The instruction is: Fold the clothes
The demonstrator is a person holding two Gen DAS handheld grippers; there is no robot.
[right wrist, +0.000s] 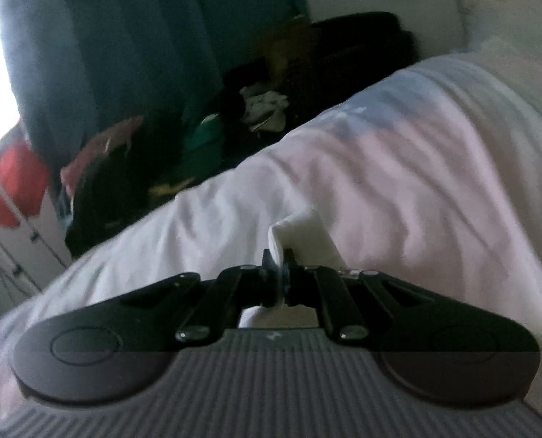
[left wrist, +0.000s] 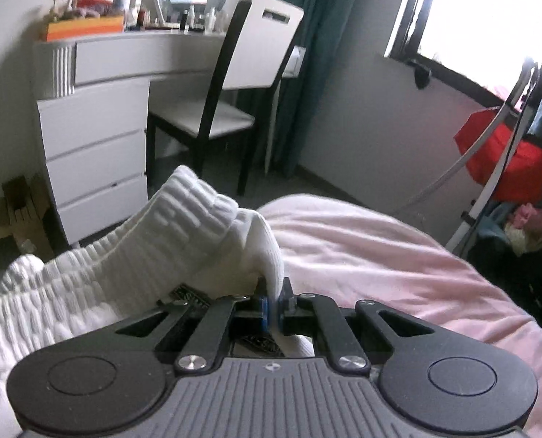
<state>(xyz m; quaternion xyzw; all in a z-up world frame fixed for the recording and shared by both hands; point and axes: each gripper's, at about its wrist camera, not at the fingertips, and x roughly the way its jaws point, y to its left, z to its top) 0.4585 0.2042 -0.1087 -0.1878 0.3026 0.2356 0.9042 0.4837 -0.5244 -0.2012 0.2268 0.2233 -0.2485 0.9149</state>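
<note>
While both grippers are clamped on white cloth, the garment hangs off the bed rather than lying flat. Left side first: white ribbed knit garment (left wrist: 125, 255) bunches up and trails away to the left, w/ a thick ribbed cuff or hem standing up in front of the white drawers (left wrist: 96, 153). Left gripper (left wrist: 274, 304) is pinched tight on a smooth white corner of it, lifted over the pink bedspread (left wrist: 380, 255). Right gripper (right wrist: 282, 273) is likewise closed, w/ a small white flap of cloth sticking up between its fingers; probably the same garment, but can't confirm. Right view is blurry, so likely mid-motion.

Progress: no finished fold visible, nothing stacked in view. Judging by the two-corner hold, garment is being spread or carried over for a fold; can't tell which fold. Laying flat and creasing seem left.
</note>
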